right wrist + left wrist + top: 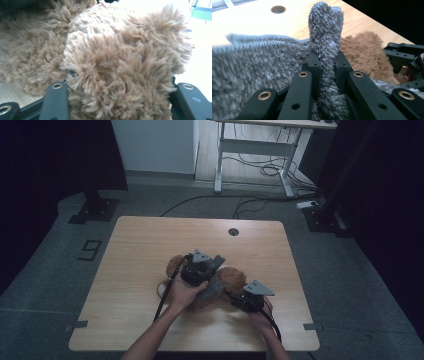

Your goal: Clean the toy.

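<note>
Floor marking "9" [90,250] left of table [150,240]. Your left gripper [325,65] clenched on grey plush cloth [325,37]; right gripper [120,100] grasps brown plush toy [112,62]. Desk [260,145] beyond.

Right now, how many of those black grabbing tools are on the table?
2. The left tool sits mid-table, pinching a fold of the grey fluffy cloth. The right tool is nearer the front edge, closed around the brown plush toy. Nothing suggests a hidden third.

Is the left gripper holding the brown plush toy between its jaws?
No, in the left gripper view the left gripper is shut on a fold of the grey fuzzy cloth, and the brown plush toy lies behind it.
</note>
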{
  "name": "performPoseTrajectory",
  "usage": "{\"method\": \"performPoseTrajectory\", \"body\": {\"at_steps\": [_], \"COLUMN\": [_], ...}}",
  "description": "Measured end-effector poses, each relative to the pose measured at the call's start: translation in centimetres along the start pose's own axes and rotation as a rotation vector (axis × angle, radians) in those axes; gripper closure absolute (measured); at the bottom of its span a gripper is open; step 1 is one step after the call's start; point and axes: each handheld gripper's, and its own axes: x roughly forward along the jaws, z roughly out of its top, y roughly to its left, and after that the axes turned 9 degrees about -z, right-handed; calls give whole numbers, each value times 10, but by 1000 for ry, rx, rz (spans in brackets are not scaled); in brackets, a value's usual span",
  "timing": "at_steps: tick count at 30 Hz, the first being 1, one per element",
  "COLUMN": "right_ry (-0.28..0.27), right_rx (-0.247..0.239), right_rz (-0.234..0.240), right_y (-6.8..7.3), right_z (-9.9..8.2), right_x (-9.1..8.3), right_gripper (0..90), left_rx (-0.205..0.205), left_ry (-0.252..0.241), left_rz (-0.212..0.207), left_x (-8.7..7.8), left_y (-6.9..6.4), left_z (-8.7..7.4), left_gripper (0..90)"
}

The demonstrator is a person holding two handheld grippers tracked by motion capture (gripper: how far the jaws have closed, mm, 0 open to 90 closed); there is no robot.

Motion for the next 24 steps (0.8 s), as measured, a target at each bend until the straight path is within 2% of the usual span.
{"method": "performPoseTrajectory", "body": {"at_steps": [2,6,9,13,19,24], "right_ry": [1,1,1,1,1,2], "right_rx": [3,2,0,-8,-28,-18], "right_rz": [3,4,4,-21,-97,-151], "right_y": [-1,-1,-1,1,5,-3], "right_z": [0,-1,0,0,7,15], "right_x": [0,0,0,1,14,33], "right_gripper": [407,407,407,416,440,455], "left_rx": [-3,-33,-67,-81,-67,-58], "left_ry": [-4,1,-12,-42,-53,-43], "left_rz": [25,68,57,43,63,68], "left_x": [-11,-27,-38,-47,-38,-20], "left_y": [8,27,37,39,36,37], "left_z": [-3,-13,-24,-31,-22,-10], "left_gripper": [789,787,785,776,773,771]}}
